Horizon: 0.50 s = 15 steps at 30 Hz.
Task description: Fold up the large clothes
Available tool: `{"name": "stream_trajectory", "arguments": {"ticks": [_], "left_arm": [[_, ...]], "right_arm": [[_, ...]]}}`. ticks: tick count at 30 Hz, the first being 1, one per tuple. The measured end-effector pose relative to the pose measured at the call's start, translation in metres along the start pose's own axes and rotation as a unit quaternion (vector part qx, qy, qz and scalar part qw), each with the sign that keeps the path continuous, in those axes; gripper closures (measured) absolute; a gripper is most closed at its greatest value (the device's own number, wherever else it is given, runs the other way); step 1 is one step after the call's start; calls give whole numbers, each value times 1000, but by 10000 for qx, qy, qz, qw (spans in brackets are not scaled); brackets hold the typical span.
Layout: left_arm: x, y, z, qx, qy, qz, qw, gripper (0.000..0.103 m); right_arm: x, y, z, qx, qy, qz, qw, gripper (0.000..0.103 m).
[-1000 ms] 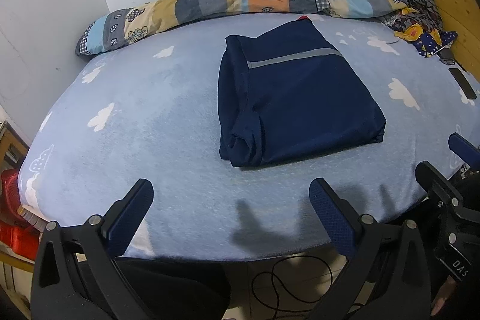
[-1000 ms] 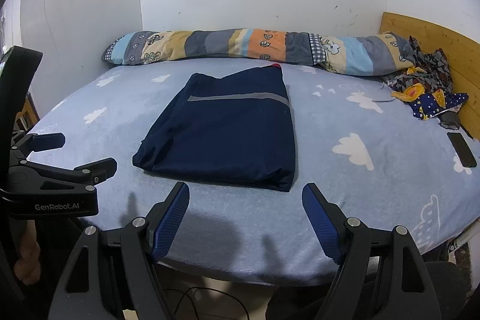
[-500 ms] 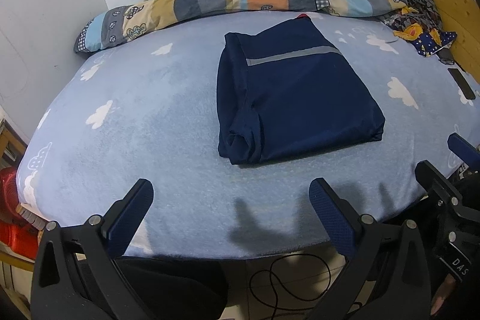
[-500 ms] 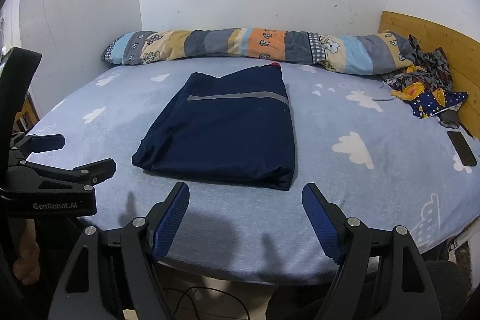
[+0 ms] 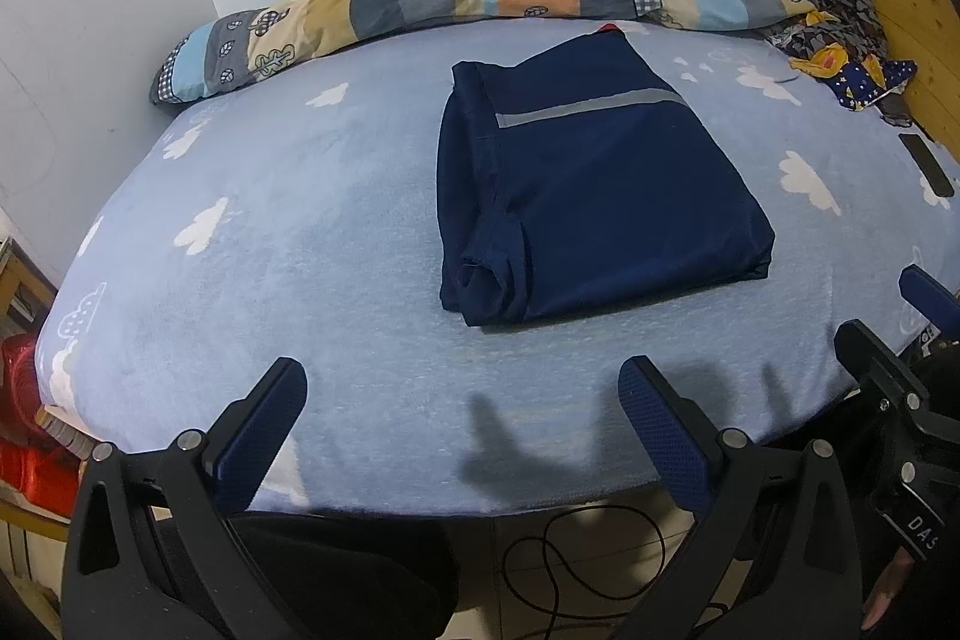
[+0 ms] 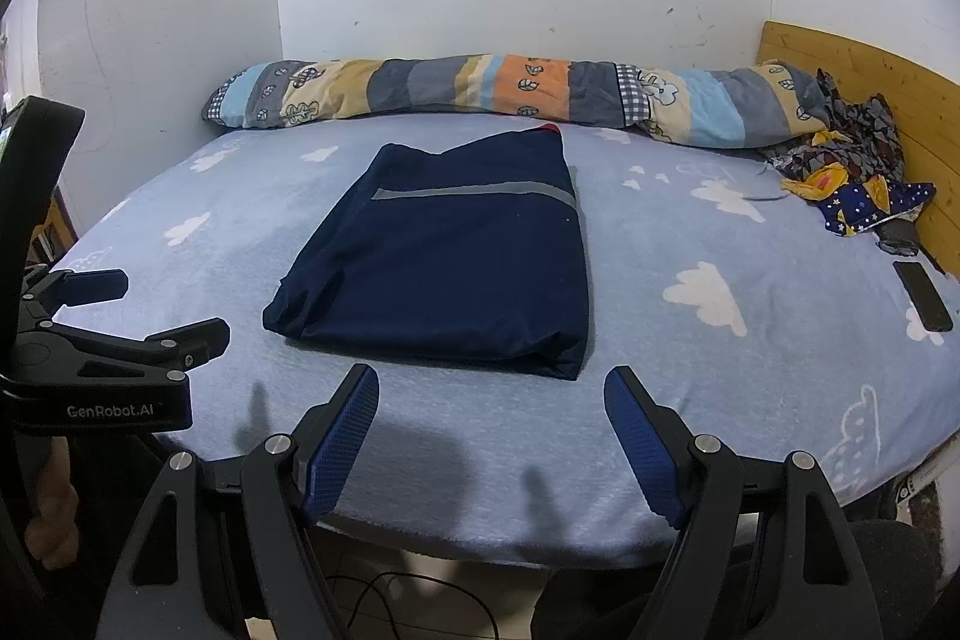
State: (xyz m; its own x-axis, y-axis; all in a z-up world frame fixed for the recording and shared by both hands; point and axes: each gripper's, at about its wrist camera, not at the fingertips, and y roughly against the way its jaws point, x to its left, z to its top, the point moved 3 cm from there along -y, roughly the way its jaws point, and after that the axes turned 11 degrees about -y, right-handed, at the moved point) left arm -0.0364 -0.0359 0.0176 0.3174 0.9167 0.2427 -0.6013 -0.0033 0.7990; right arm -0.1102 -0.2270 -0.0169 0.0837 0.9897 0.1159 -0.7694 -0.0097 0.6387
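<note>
My left gripper (image 5: pixel 462 415) hangs over the near edge of the bed (image 5: pixel 336 232), jaws spread wide, nothing between the pads. My right gripper (image 6: pixel 492 430) is in the same condition: jaws wide apart, pads bare, poised over the near edge. Neither touches the cloth.

The garment (image 5: pixel 588 196) lies folded on the bed, roughly mid-mattress, well apart from both grippers. It is dark navy, a flat rectangle, with a grey stripe (image 5: pixel 591 106) running across its far part. In the left view one side shows stacked layers, with a rolled bit of cloth at the near corner. A small red patch shows at its far edge. In the right view the garment (image 6: pixel 450 268) sits straight ahead, its near edge just beyond my fingertips (image 6: pixel 345 436).

The sheet is pale blue with white clouds. A long striped bolster (image 6: pixel 510 97) runs along the far side against the wall. At the right end, by the wooden headboard (image 6: pixel 864 82), lies a heap of patterned cloth (image 6: pixel 852 178). A dark phone (image 6: pixel 923 295) lies flat on the sheet near the right edge, apart from the heap. A black cable (image 5: pixel 576 562) loops on the floor below the bed edge.
</note>
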Motion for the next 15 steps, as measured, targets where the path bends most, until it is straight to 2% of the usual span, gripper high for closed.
{"name": "stream_trajectory", "arguments": {"ticks": [15], "left_arm": [[13,-4,-3,105,161,-107,9998,0]], "right_arm": [[1,-1,1,9,-2,18,10000,23]]}}
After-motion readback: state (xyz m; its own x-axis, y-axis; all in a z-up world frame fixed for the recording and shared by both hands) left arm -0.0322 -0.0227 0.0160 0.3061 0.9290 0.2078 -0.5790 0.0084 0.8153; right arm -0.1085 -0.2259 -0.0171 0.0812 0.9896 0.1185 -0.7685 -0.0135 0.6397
